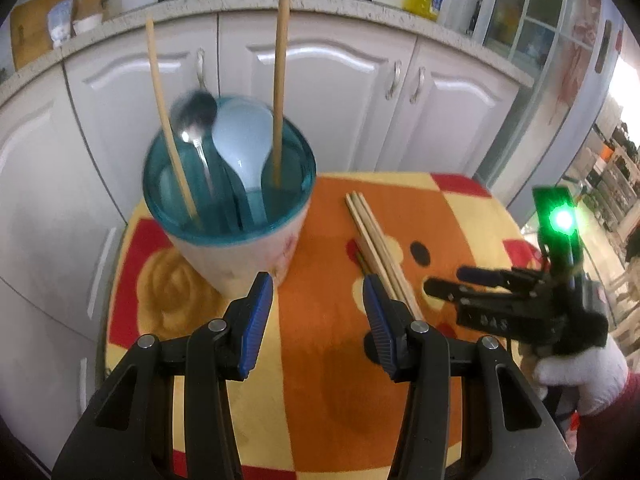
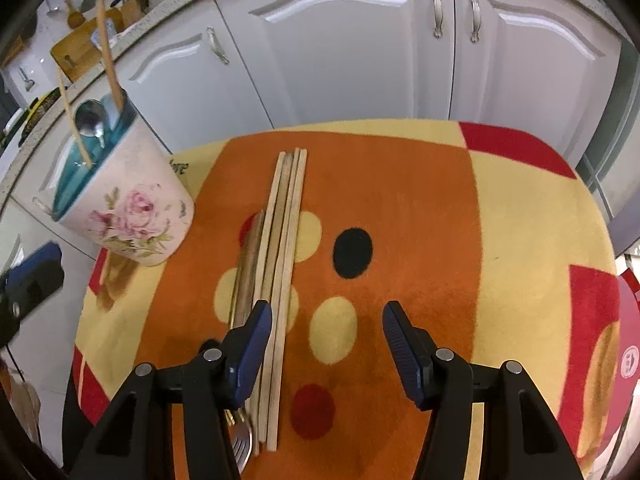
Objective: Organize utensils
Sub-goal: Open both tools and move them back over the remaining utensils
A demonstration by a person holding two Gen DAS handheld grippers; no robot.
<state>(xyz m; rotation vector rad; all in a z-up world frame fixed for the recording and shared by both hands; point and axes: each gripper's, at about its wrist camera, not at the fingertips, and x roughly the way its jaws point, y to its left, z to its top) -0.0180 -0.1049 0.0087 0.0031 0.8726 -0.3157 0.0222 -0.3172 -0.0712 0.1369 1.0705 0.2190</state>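
Open mat point(image 2: 400, 208) right of chopsticks point(image 2: 286, 240)

Small table covered by a plush patterned mat, holding a utensil cup and loose chopsticks.

The mat point(image 2: 400, 200) is orange at its middle with yellow and red patches and round black, yellow and red spots. In the right wrist view, a floral cup point(image 2: 128, 216) with a teal inside stands on it at about ten o'clock, holding two chopsticks and spoons. A bundle of wooden chopsticks point(image 2: 284, 248) lies flat at the centre, running twelve to six. A metal fork point(image 2: 242, 446) lies at their near end.
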